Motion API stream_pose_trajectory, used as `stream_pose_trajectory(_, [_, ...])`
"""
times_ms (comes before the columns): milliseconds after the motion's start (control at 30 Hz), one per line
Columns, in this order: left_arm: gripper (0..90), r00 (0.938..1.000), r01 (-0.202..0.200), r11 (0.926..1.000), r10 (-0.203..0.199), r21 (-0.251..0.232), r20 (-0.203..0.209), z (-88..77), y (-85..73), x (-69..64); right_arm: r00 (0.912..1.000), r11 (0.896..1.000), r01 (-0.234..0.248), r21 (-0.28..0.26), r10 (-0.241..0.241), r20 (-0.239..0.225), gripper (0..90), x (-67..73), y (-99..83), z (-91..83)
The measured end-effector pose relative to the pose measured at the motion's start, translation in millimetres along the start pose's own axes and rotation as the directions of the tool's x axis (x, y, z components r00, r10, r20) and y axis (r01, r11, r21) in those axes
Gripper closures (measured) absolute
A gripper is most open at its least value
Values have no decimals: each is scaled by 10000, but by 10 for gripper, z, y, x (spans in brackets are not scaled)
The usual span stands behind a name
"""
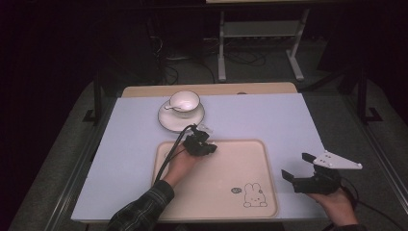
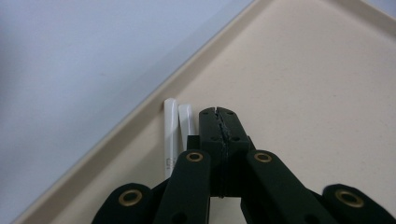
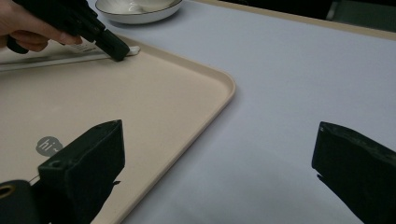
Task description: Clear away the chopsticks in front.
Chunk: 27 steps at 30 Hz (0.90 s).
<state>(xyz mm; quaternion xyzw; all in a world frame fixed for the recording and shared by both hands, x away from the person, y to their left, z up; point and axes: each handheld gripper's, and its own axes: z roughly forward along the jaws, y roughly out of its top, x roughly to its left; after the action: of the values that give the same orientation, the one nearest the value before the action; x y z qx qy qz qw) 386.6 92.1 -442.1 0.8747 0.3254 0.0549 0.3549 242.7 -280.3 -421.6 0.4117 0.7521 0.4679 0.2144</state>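
The left hand-held gripper (image 1: 210, 147) sits low over the far left corner of the beige tray (image 1: 250, 159), its jaws pressed fully together with nothing visibly caught between them. In the left gripper view the closed tips (image 2: 218, 116) lie just beside two slim white sticks (image 2: 171, 135), which rest side by side on the tray floor close along its raised rim; whether the jaws touch the sticks cannot be told. In the right gripper view the white end (image 3: 133, 49) pokes out past the left gripper's tip at the tray's edge. The right hand-held gripper (image 1: 297, 167) hovers over the pale bench (image 1: 269, 115) off the tray's right side, jaws spread wide and empty. Beyond the tray's far edge a white cup (image 1: 184, 102) holding a spoon (image 1: 174, 107) stands on a saucer (image 1: 166, 121). A rabbit drawing (image 1: 254, 195) marks the tray's near right corner.
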Motion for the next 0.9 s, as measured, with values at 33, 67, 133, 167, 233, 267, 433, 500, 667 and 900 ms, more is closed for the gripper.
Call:
stream_pose_trajectory(33, [896,10000,18,10000,-18,16,-75,-15,-8,21,10000,10000,7,3,-7,9,18,-1,0,0])
stream_pose_trajectory(67, [896,9999,22,10000,-22,19,-162,-30,-17,39,10000,10000,7,15,-7,9,18,0,0,2])
stream_pose_trajectory(133, [895,9997,102,9999,-101,39,-233,-65,-44,79,10000,10000,24,21,-24,8,18,5,3,6])
stream_pose_trajectory(167, [895,9995,184,9998,-183,20,-240,-81,-59,94,10000,10000,36,16,-36,-2,18,8,5,8])
stream_pose_trajectory(233, [896,9994,180,9998,-177,72,-299,-116,-87,118,10000,10000,39,21,-39,-13,18,14,7,11])
stream_pose_trajectory(267, [895,9993,185,9998,-182,102,-334,-133,-99,123,10000,10000,35,20,-35,-12,18,15,7,11])
stream_pose_trajectory(433, [895,9990,155,9994,-141,309,-434,-243,-188,153,10000,10000,30,-6,-30,8,18,13,7,6])
stream_pose_trajectory(500, [896,9988,147,9991,-129,389,-466,-299,-238,168,10000,10000,33,-5,-33,15,18,13,6,4])
stream_pose_trajectory(667, [895,9981,400,9981,-377,462,-484,-440,-378,203,10000,10000,60,-16,-60,16,18,15,9,5])
stream_pose_trajectory(900, [896,9971,471,9970,-432,613,-632,-663,-600,220,10000,10000,83,-14,-83,17,18,20,9,2])
